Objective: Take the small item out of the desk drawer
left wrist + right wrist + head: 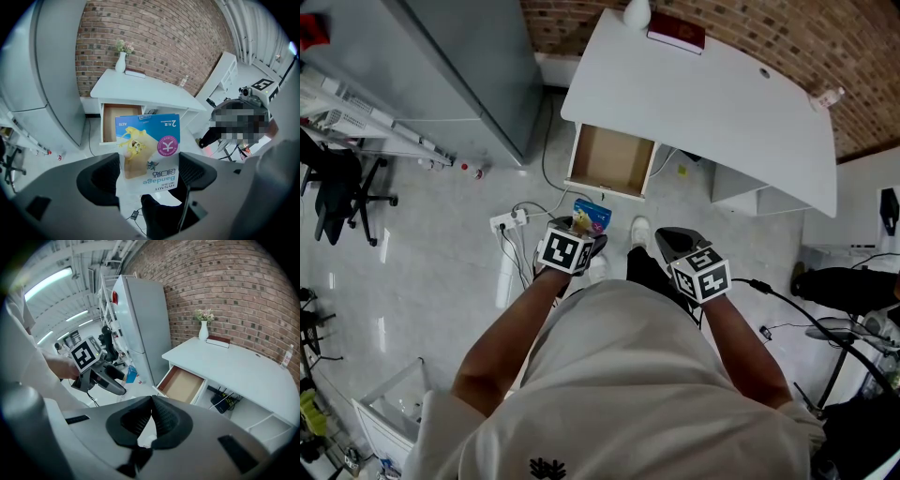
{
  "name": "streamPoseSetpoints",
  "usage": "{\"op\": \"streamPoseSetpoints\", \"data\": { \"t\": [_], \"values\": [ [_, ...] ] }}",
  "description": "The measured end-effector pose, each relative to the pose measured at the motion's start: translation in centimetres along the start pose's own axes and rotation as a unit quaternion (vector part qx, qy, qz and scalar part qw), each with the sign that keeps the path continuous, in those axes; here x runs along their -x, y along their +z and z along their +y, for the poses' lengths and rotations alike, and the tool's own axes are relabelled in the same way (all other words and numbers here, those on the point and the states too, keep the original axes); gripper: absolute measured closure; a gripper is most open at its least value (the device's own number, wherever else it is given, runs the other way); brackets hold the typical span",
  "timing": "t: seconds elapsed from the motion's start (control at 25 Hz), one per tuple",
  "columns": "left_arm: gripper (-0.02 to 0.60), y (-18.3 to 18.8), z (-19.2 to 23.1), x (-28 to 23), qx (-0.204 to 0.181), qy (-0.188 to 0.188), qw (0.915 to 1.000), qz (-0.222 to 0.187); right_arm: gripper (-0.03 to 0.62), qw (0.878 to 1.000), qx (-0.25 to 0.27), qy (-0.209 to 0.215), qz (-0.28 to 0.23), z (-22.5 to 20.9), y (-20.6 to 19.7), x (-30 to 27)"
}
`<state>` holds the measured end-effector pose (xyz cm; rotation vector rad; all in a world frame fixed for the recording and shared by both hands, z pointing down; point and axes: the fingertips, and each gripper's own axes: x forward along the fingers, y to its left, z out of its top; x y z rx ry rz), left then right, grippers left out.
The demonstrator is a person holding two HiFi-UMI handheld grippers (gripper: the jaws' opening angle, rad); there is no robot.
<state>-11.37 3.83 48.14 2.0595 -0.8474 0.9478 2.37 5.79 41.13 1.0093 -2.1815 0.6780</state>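
the bandage packet is out of the desk drawer, held above the floor just in front of the drawer's open front. it is a flat blue and tan packet with a yellow cartoon figure and a pink round badge, and its print reads upside down in the left gripper view. the left gripper has it clamped: both dark pads press on the packet's lower part, one on each face, and most of the packet sticks out past the jaws toward the drawer. the right gripper hangs to the right of the drawer's front, nearer the person, with its jaws closed together and nothing between them.

the drawer is pulled out of the white desk and shows a bare brown bottom. on the desk top behind the drawer stand a white vase and, just beside it, a dark red book; a small clear bottle lies far to the right of the drawer, at the desk's far edge. a grey refrigerator stands to the left of the drawer, and a brick wall runs behind the desk. on the floor in front of the drawer lie a white power strip with its cables, to the left, and the person's white shoe, between the two grippers.
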Motion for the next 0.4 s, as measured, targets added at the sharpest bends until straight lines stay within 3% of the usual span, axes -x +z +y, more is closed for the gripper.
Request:
{"op": "streamPoseSetpoints", "data": {
  "t": [0.4],
  "values": [
    [0.193,-0.2,-0.13,-0.36,-0.005,-0.005,1.0,0.003,0.563,1.0,0.009,0.002,0.011,0.39,-0.56,0.02]
  ]
}}
